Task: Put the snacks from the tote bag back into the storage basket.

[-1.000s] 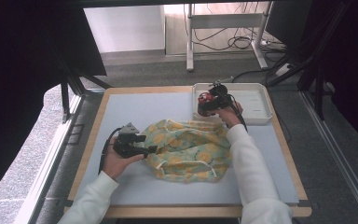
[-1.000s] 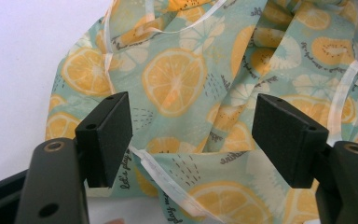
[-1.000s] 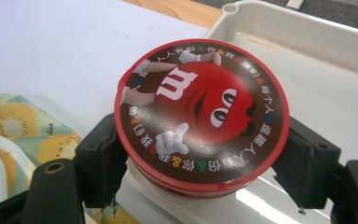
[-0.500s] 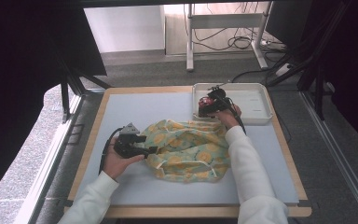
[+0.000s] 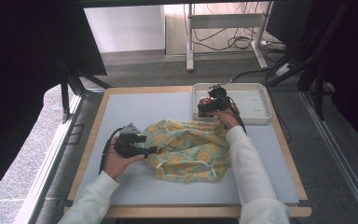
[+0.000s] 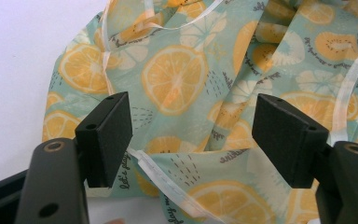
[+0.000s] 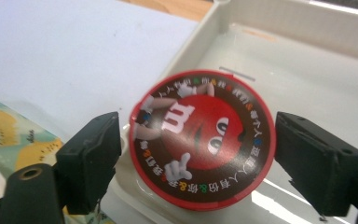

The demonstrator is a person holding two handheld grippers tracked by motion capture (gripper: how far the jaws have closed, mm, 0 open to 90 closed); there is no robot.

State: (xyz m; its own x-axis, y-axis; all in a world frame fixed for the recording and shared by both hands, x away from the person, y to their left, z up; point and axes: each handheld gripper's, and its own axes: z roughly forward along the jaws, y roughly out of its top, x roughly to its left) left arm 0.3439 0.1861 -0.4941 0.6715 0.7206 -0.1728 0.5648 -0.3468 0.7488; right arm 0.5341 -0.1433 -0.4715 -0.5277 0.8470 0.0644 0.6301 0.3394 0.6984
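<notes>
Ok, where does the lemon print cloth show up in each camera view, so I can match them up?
High view: the lemon print cloth lies crumpled at the table's centre, between both hands.
Left gripper view: it spreads across most of the picture, behind the open jaws.
Right gripper view: one corner at the lower left edge.
Shared landmark: the white tray beside the cloth.

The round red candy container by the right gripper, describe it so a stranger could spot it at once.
Find the white plastic tray at the table's far right corner. At its near left end, between the right gripper's open jaws, stands the round red candy container, its brown-ringed lid showing a red cartoon character.
</notes>
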